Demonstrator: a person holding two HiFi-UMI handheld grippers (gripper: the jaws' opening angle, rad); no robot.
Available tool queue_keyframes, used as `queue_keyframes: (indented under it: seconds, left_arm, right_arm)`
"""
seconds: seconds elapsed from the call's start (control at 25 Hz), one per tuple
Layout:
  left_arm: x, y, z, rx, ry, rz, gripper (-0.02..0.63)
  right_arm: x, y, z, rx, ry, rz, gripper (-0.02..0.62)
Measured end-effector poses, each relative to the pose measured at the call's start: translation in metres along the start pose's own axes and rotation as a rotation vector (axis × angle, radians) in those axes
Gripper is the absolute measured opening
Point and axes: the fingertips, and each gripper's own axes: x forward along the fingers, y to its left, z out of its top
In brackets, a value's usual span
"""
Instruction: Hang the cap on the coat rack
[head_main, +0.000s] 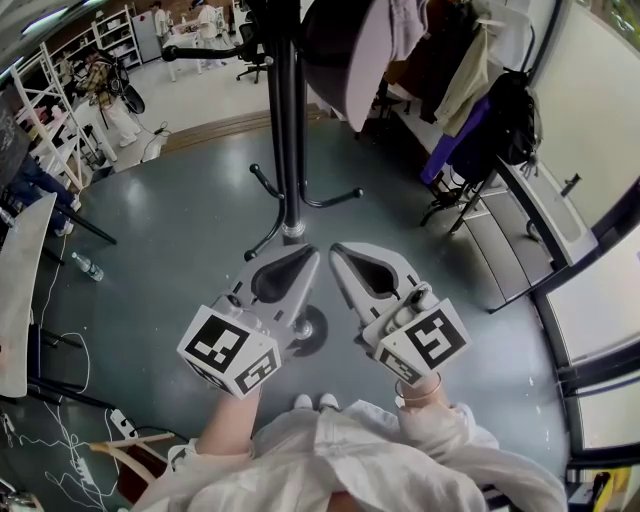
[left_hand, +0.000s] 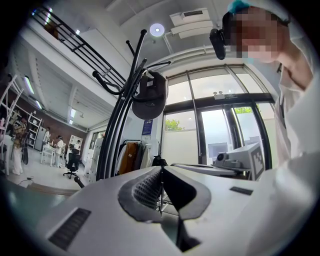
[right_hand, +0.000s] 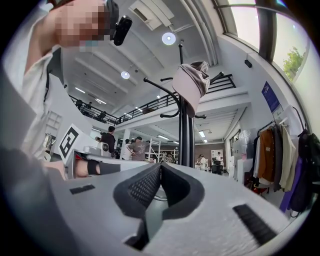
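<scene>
1. The cap (head_main: 350, 55) hangs from an upper hook of the coat rack (head_main: 288, 130), well above our grippers, so we judge the hanging done.
2. Our left gripper (head_main: 306, 262) and right gripper (head_main: 341, 254) sit low, near the pole's foot. Each has its jaws pressed together on nothing.
3. We expect the cap to be light, with a soft crown and a stiffer brim. If it needs reseating, we would pinch the brim's edge.
</scene>
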Motion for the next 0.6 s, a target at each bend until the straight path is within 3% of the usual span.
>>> queue_keyframes:
  seconds: [0.6]
  left_arm:
    - [-0.003, 0.003, -0.007, -0.013, 0.018, 0.012, 0.024]
  right_arm:
    - [0.001, -0.004, -0.012, -0.018, 0.053, -0.026, 0.003]
